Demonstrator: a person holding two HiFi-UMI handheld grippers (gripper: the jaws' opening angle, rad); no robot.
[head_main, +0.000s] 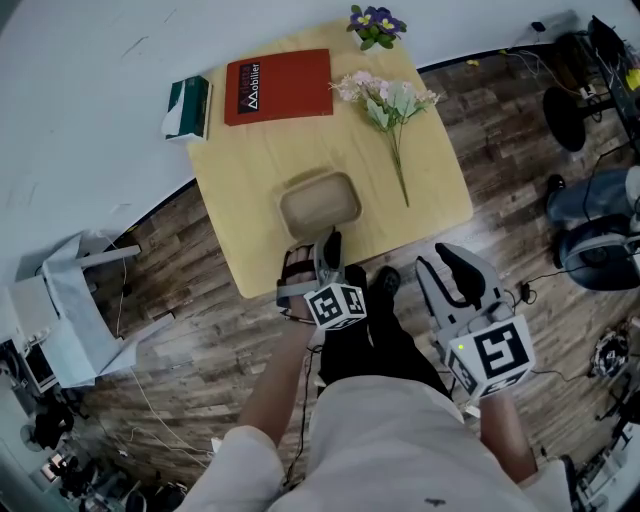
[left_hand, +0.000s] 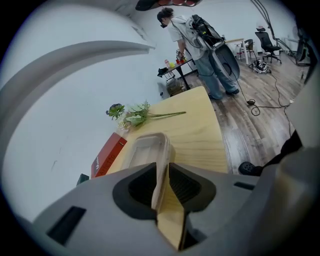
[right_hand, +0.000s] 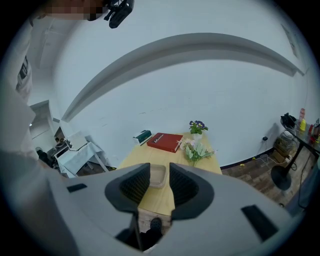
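Left gripper (head_main: 318, 250) is pinching the near rim of the tray (head_main: 320, 200); in the left gripper view the jaws are sitting nearly together with only that thin beige wall (left_hand: 159, 172) between them, so it's a proper grip. The tray is sitting on the table (head_main: 250, 170), close to the near edge and roughly mid-width; can't tell if it's flat or lifting a bit.

Right gripper (head_main: 445, 262) is hanging off the table's near side over the wood floor; its jaws are standing wide apart and holding nothing, with the tray just showing far off through the gap in the right gripper view (right_hand: 157, 176).

Behind the tray, a red book (head_main: 278, 86) is lying at the far edge; a flower spray (head_main: 390, 105) is lying to its right; a small flower pot (head_main: 376, 25) is sitting at the far corner; a green box (head_main: 188, 108) is sitting just beside the book on the left.
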